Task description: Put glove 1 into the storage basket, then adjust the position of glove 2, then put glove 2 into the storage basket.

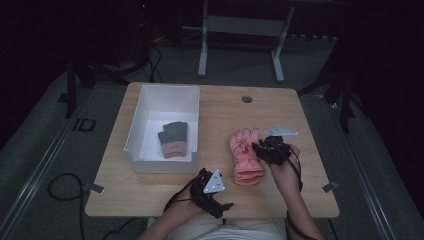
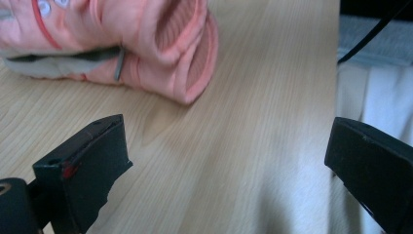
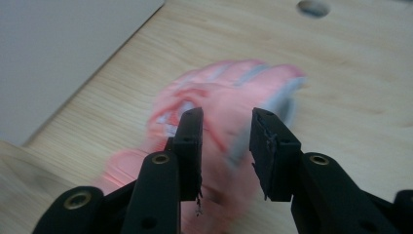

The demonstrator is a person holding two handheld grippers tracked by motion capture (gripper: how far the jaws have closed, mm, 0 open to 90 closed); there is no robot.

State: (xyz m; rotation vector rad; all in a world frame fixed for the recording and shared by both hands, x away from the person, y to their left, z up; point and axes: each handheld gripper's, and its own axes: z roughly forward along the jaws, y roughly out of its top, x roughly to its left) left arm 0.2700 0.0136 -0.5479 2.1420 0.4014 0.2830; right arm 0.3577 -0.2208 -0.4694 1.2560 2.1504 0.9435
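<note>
Over pink glove [image 3: 219, 112], fingers [image 3: 190, 141] part-open.

Hardly any writing could be read. On the grey floor [image 1: 60, 131] at the left of the high view, beside the surface [image 1: 220, 115], stood a dark marking [image 1: 83, 124] that looked like the letters "ID". The pink glove [image 1: 245, 155] near the middle of the frame bore a small badge on its back, too small and blurred to read.

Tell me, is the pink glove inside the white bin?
No, the pink glove lies on the table, right of the white bin.
</note>
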